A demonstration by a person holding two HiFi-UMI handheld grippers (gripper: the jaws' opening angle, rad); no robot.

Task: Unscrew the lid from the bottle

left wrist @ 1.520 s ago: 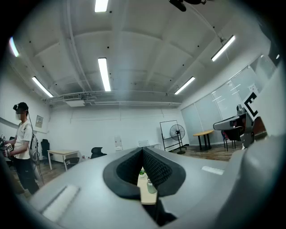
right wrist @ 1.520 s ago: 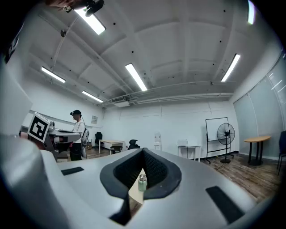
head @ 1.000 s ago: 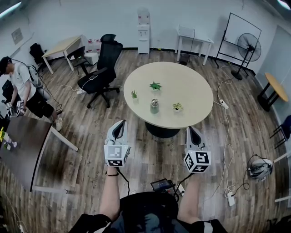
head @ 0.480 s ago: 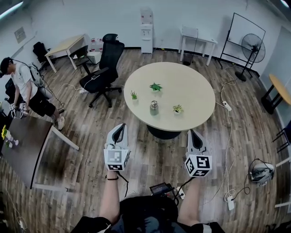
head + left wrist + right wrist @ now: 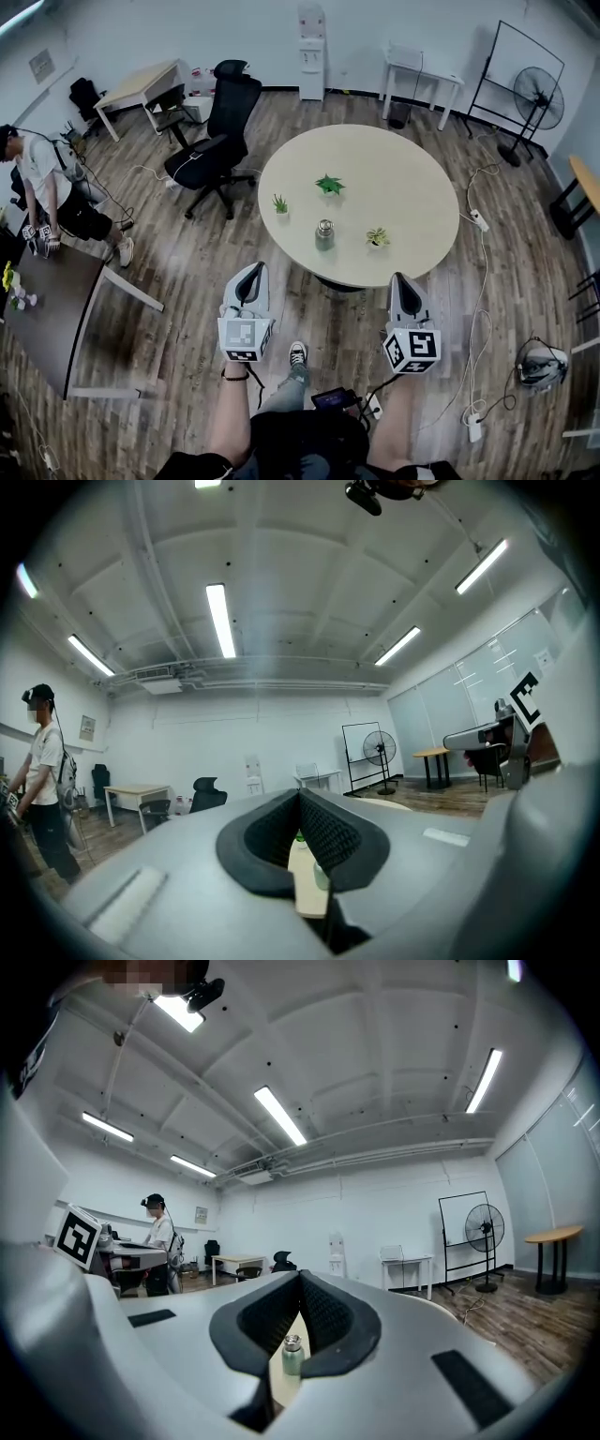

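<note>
Round table (image 5: 403,183), bottle (image 5: 324,234) nearer; shoe (image 5: 297,353) now visible. Left gripper (image 5: 251,269), right gripper (image 5: 399,278): jaws together, empty.

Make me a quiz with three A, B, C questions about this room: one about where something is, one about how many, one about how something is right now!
1. Where is the bottle? A on the table; B on the floor; C on a chair.
2. How many plants stand on the table? A one; B three; C five.
3. How are the left gripper and right gripper? A wide open; B shut on the bottle; C shut and empty.

Answers: 1 A, it stands near the table's middle. 2 B, the head view shows three small green ones. 3 C, each gripper view shows jaws together, nothing held.
</note>
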